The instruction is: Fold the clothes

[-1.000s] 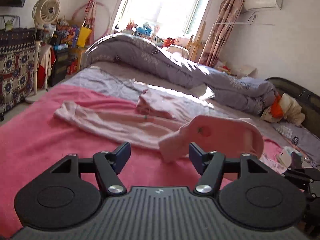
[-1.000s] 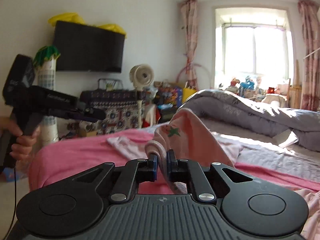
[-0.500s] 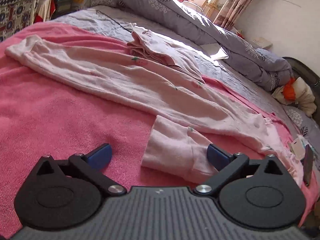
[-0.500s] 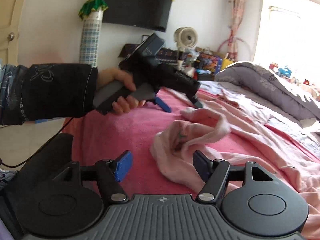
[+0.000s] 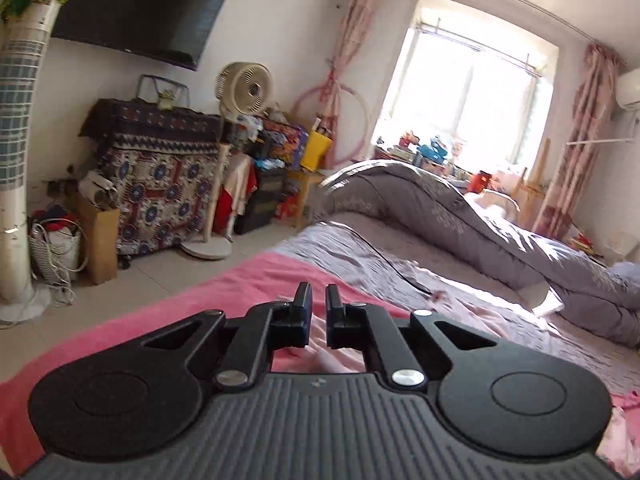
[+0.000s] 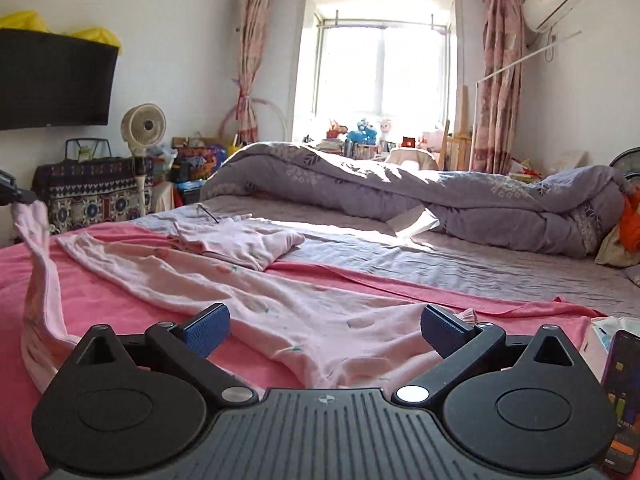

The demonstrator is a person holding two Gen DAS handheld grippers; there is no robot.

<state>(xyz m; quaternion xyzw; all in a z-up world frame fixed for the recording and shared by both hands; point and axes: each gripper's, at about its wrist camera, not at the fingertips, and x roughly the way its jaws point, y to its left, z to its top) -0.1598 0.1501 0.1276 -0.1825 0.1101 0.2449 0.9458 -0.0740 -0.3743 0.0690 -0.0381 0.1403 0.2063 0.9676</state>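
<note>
A long pale pink garment (image 6: 280, 312) with small prints lies stretched across the pink blanket (image 6: 112, 304). One end of it (image 6: 34, 220) is raised at the far left, pinched by my left gripper (image 6: 10, 194). In the left wrist view that gripper (image 5: 316, 300) is shut, with pink cloth (image 5: 320, 354) showing under its fingers. My right gripper (image 6: 326, 330) is open just above the garment's wide near end, nothing between its fingers. A second pale pink garment (image 6: 244, 246) lies folded farther back.
A rolled grey duvet (image 6: 440, 196) fills the far side of the bed. A phone (image 6: 620, 392) and a tissue pack (image 6: 604, 330) lie at the near right edge. Off the bed's left side are a fan (image 5: 244, 84), a patterned cabinet (image 5: 160, 176) and bare floor.
My right gripper has opened and let the pink cloth drop onto the blanket. My left gripper, open before, has shut on one end of the garment and raised it to the left.
</note>
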